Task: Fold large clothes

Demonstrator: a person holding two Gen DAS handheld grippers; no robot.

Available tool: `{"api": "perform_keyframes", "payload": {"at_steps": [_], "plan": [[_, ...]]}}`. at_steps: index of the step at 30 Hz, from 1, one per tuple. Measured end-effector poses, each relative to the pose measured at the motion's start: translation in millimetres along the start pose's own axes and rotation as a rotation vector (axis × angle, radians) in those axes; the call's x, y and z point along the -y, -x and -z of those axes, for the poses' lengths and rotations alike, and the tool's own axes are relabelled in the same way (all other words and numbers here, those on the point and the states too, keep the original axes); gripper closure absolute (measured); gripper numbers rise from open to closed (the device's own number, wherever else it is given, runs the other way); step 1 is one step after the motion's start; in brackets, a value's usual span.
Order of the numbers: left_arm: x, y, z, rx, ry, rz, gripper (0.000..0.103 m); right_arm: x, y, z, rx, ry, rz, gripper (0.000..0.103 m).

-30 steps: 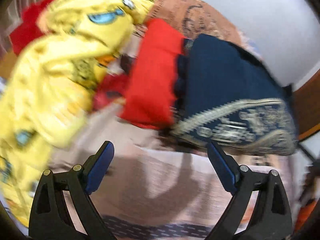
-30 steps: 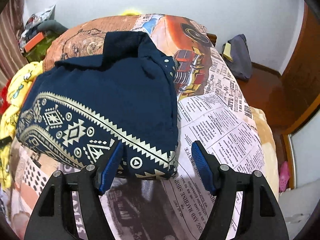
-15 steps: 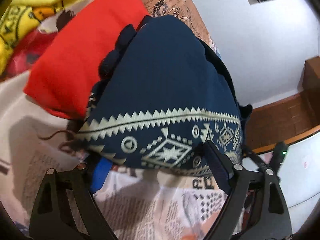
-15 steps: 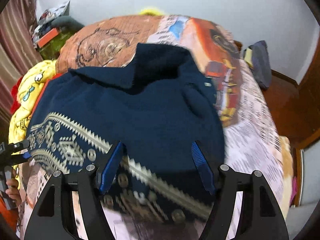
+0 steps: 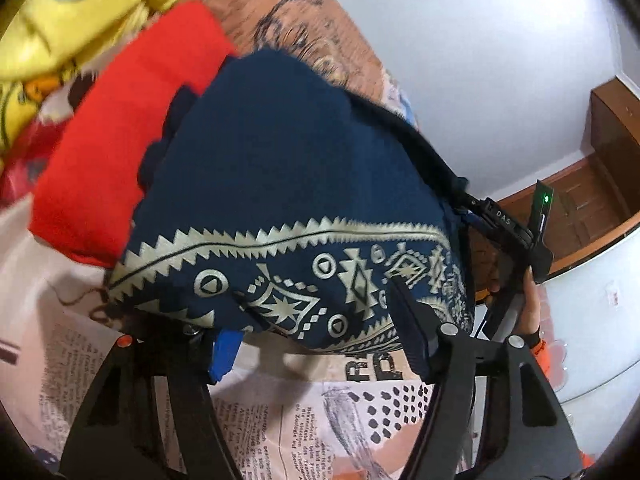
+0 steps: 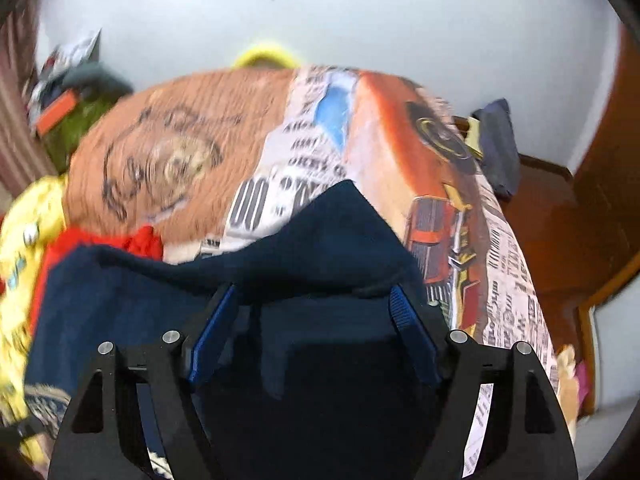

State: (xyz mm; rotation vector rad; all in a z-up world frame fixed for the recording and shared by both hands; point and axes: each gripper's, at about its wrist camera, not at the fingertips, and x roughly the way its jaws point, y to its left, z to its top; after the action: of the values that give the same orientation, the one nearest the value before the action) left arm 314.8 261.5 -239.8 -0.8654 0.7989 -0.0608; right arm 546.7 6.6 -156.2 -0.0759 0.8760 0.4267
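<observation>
Underneath, a newsprint bedsheet point(image 6: 508, 264) covers the bed beside a white wall point(image 6: 400, 20).

A bed point(image 6: 508, 280) under a newspaper-and-car print bedsheet, with clothes lying on it.

The folded navy garment point(image 5: 288, 184) with its cream pattern border lies on the sheet. Touching its left side in the left wrist view is a folded red garment point(image 5: 120, 152), and beyond that a heap of yellow printed cloth point(image 5: 72, 12). A brown printed panel point(image 6: 168, 148) of the sheet lies behind the navy garment.
</observation>
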Motion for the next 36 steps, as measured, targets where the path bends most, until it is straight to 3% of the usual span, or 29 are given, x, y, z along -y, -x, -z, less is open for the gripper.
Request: {"api": "perform_keyframes", "payload": {"at_steps": [5, 9, 13, 16, 20, 24, 28, 32, 36], "plan": [[0, 4, -6, 0.009, 0.031, 0.028, 0.036, 0, 26, 30, -0.022, 0.021, -0.099, 0.028], [-14, 4, -7, 0.018, 0.069, 0.058, 0.036, -9, 36, 58, -0.046, 0.121, -0.104, 0.028], [-42, -28, -8, -0.033, 0.143, 0.069, 0.037, -15, 44, 86, -0.072, 0.207, -0.090, 0.028], [-32, -35, -14, -0.028, 0.071, 0.018, 0.042, -17, 48, 101, -0.089, 0.235, -0.093, 0.028], [6, -23, -28, 0.055, -0.073, -0.076, 0.054, -12, 52, 109, -0.094, 0.222, -0.109, 0.028], [27, -6, -37, 0.153, -0.114, -0.040, 0.054, -8, 52, 108, -0.093, 0.196, -0.114, 0.028], [2, -29, -54, 0.126, -0.004, -0.061, 0.054, -8, 51, 106, -0.092, 0.162, -0.119, 0.028], [-33, -48, -53, 0.083, 0.178, 0.011, 0.054, -10, 52, 104, -0.091, 0.141, -0.128, 0.028], [-18, -40, -59, 0.139, 0.139, -0.049, 0.076, -14, 56, 99, -0.084, 0.139, -0.131, 0.028]]}}
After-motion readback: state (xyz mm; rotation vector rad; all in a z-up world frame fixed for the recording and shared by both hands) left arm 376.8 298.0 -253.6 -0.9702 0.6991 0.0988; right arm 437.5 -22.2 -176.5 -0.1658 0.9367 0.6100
